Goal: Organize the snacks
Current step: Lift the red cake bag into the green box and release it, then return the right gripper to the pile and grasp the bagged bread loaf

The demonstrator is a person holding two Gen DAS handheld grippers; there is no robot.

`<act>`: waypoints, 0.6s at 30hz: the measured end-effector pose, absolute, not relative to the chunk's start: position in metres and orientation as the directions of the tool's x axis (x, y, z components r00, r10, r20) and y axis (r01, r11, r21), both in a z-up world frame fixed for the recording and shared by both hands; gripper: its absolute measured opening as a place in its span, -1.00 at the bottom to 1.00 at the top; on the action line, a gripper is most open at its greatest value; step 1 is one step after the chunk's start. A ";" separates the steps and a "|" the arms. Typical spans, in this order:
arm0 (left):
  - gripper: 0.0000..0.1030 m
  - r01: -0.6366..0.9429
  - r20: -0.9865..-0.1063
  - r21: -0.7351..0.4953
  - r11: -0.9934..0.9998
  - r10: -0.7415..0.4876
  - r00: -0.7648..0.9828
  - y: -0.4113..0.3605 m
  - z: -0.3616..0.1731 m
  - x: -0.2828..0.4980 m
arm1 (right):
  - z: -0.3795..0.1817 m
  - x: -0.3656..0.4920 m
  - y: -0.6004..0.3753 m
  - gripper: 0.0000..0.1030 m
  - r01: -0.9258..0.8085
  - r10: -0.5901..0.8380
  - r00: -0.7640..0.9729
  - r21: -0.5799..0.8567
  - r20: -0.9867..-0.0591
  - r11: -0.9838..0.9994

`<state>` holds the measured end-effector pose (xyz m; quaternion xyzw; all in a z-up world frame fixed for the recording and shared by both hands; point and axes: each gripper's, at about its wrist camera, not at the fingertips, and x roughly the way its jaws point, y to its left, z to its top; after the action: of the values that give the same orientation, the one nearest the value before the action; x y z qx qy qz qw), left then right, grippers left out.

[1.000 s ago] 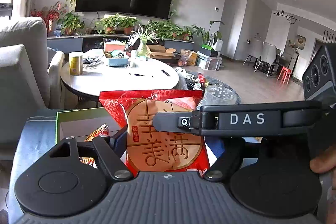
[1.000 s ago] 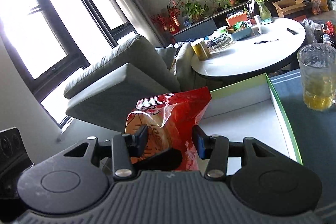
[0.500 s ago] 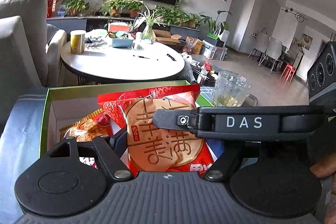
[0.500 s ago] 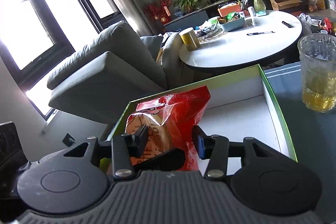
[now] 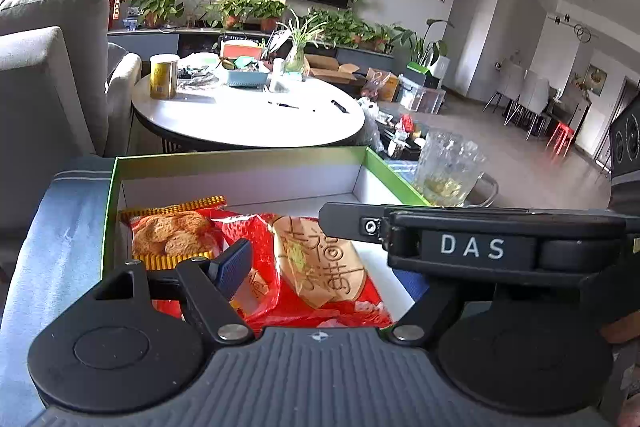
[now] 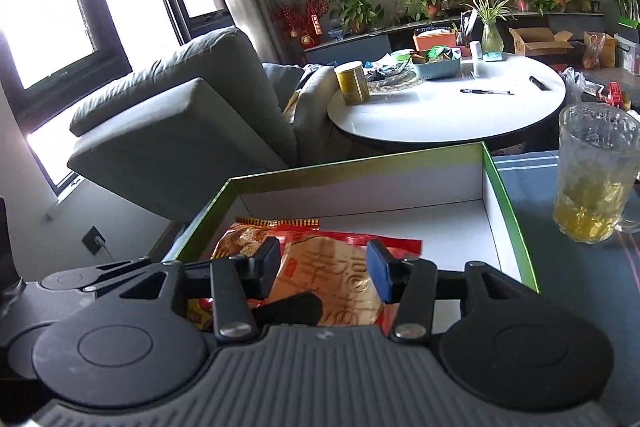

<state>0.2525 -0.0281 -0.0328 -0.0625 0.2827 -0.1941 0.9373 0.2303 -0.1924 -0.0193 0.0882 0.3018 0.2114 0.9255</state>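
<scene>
Snack bag lies in green box (both claws spread).

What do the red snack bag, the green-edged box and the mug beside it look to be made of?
Red snack bag: thin glossy plastic film, crinkled with highlights. Green-edged box: apparently cardboard, matte white inside, thin straight walls. Mug: clear textured glass, yellowish liquid visible through it.

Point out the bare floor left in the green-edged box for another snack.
Bare white floor runs along the green-edged box's far and right walls. The near-left corner is crowded: the red snack bag overlaps the cookie packet there.
</scene>
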 end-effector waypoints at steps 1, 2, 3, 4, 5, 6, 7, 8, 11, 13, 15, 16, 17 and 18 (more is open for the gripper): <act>0.44 0.331 -0.501 -0.228 0.916 -0.401 0.767 -0.028 -0.032 0.250 | -0.017 0.228 -0.193 0.30 -0.338 0.445 0.732 0.292 -0.516 0.894; 0.44 0.332 -0.499 -0.227 0.915 -0.402 0.768 -0.028 -0.031 0.248 | -0.014 0.226 -0.194 0.30 -0.339 0.445 0.735 0.292 -0.511 0.894; 0.44 0.333 -0.497 -0.226 0.915 -0.403 0.769 -0.029 -0.030 0.246 | -0.011 0.225 -0.194 0.30 -0.339 0.446 0.738 0.293 -0.506 0.894; 0.44 0.335 -0.494 -0.226 0.915 -0.404 0.770 -0.028 -0.029 0.244 | -0.009 0.223 -0.194 0.30 -0.341 0.448 0.740 0.294 -0.502 0.893; 0.44 0.336 -0.493 -0.227 0.914 -0.406 0.770 -0.028 -0.029 0.241 | -0.007 0.221 -0.194 0.30 -0.343 0.451 0.741 0.297 -0.498 0.891; 0.44 0.337 -0.492 -0.229 0.913 -0.407 0.770 -0.028 -0.028 0.239 | -0.005 0.219 -0.194 0.30 -0.346 0.455 0.741 0.299 -0.494 0.889; 0.44 0.337 -0.490 -0.232 0.912 -0.409 0.770 -0.028 -0.028 0.237 | -0.002 0.216 -0.194 0.30 -0.349 0.458 0.742 0.301 -0.489 0.887; 0.44 0.337 -0.489 -0.235 0.911 -0.411 0.770 -0.028 -0.027 0.234 | 0.000 0.213 -0.194 0.30 -0.352 0.461 0.742 0.303 -0.487 0.886; 0.44 0.340 -0.482 -0.242 0.909 -0.417 0.771 -0.027 -0.025 0.225 | 0.005 0.204 -0.195 0.30 -0.351 0.463 0.745 0.308 -0.481 0.884; 0.44 0.343 -0.479 -0.244 0.907 -0.420 0.771 -0.026 -0.023 0.219 | 0.009 0.199 -0.196 0.30 -0.352 0.465 0.746 0.312 -0.476 0.883; 0.44 0.344 -0.472 -0.247 0.906 -0.423 0.774 -0.025 -0.020 0.212 | 0.012 0.194 -0.197 0.30 -0.355 0.468 0.749 0.312 -0.468 0.881; 0.44 0.347 -0.467 -0.248 0.905 -0.425 0.775 -0.025 -0.018 0.209 | 0.014 0.189 -0.197 0.30 -0.355 0.468 0.752 0.313 -0.465 0.881; 0.45 0.349 -0.462 -0.250 0.903 -0.428 0.777 -0.025 -0.017 0.205 | 0.015 0.186 -0.198 0.30 -0.356 0.469 0.753 0.314 -0.461 0.880; 0.46 0.351 -0.457 -0.251 0.902 -0.430 0.778 -0.025 -0.016 0.202 | 0.017 0.183 -0.199 0.30 -0.359 0.472 0.753 0.315 -0.458 0.879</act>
<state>0.2018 -0.0247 -0.0161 -0.0760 0.2601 -0.2079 0.9399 0.1830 -0.1989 0.0166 0.1042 0.2712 0.2231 0.9305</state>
